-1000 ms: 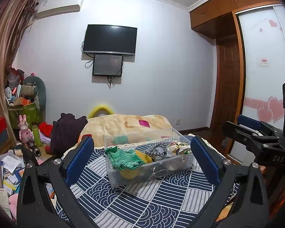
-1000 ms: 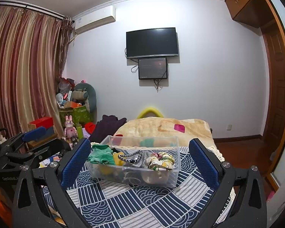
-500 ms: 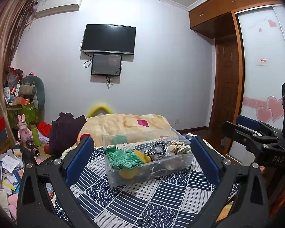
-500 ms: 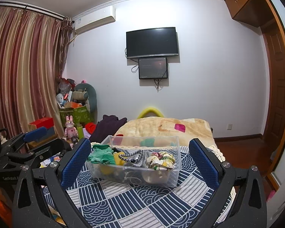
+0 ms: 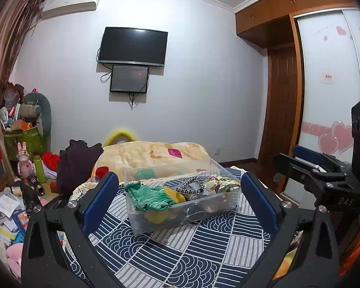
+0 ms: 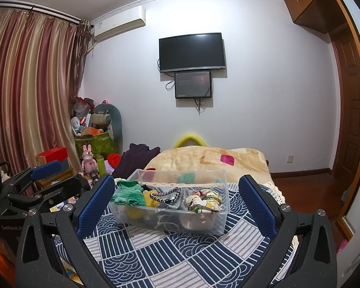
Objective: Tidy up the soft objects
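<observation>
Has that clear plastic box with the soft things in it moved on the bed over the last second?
No. In the right wrist view the clear plastic box sits on the same squares of the blue patterned cover as before, in front of the beige blanket.
</observation>
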Available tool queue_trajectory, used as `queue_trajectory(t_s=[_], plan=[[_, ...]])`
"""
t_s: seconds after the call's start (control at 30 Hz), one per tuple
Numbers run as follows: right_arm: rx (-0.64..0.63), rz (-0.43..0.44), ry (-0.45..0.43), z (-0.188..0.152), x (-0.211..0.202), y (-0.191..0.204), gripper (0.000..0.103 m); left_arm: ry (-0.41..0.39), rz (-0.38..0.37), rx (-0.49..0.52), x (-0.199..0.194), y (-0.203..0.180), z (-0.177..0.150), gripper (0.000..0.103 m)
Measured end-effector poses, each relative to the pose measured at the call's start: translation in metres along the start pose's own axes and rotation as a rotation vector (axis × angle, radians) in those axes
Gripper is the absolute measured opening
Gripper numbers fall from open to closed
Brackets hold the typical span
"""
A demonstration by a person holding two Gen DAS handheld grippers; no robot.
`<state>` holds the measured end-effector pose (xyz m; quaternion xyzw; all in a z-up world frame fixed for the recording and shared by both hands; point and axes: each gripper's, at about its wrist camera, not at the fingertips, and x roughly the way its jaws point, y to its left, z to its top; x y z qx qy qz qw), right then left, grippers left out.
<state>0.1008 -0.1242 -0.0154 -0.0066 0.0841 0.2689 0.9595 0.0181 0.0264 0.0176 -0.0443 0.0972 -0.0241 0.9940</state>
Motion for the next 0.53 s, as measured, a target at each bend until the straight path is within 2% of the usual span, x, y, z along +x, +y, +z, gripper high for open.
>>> queue_trajectory(t_s=[0.53], plan=[[0.006, 0.0, 0.017, -0.0041, 0.0032, 0.0008, 0.103, 0.02, -0.002, -0.024, 0.0015, 0.0025, -0.0023, 0.103]])
